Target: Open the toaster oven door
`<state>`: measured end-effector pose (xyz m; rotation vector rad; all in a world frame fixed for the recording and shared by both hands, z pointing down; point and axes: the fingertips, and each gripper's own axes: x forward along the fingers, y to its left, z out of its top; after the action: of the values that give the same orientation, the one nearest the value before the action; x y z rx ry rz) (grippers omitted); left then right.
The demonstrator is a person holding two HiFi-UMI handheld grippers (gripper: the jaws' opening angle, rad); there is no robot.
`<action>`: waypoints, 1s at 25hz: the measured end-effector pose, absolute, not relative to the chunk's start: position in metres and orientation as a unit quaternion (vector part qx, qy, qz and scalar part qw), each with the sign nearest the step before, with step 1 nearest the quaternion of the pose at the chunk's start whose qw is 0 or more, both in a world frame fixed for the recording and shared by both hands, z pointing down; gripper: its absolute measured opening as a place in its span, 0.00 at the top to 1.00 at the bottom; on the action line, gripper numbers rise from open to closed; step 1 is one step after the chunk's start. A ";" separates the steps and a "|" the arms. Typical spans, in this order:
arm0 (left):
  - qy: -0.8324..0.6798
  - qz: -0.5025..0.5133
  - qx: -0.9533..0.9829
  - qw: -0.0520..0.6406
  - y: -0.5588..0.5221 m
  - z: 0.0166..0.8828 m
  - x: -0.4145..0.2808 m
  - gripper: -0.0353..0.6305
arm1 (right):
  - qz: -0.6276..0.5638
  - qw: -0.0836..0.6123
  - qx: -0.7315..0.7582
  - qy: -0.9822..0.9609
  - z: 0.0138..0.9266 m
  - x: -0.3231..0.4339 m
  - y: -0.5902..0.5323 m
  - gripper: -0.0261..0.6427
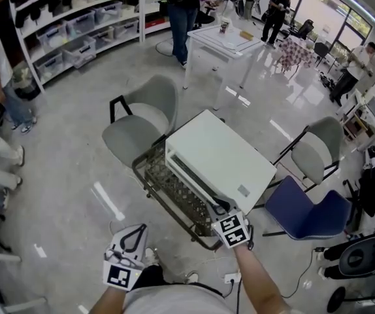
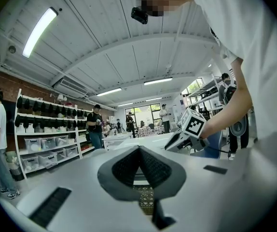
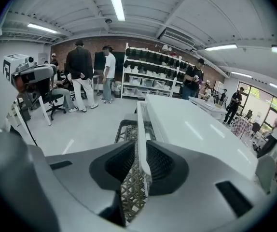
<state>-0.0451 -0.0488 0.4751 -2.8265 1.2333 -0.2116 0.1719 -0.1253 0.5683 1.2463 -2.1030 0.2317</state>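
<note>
A white toaster oven (image 1: 221, 157) stands on a wire mesh table (image 1: 163, 190). Its long white door handle (image 1: 198, 186) runs along the front top edge. My right gripper (image 1: 221, 207) is at the handle's near end. In the right gripper view the handle (image 3: 141, 124) lies between the jaws of this gripper (image 3: 139, 145), with a gap on the left side, so the jaws are open around it. My left gripper (image 1: 136, 231) hangs low at the left, away from the oven. Its jaws meet at the tip (image 2: 139, 149) and hold nothing.
A grey chair (image 1: 142, 118) stands behind the mesh table. A blue chair (image 1: 304, 212) and another grey chair (image 1: 316, 152) stand to the right. A white table (image 1: 227, 41), shelves of bins (image 1: 83, 26) and several standing people are farther off. A power strip (image 1: 230, 279) lies on the floor.
</note>
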 end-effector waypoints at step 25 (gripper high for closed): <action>0.392 -0.070 -0.917 0.018 -0.058 0.480 -0.049 0.92 | 0.069 0.401 0.466 -0.786 0.603 0.156 -0.131 0.79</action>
<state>-0.0492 -0.0582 0.4800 -2.8486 1.2193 -0.2174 0.1564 -0.1314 0.6029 1.1772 -1.9871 0.1735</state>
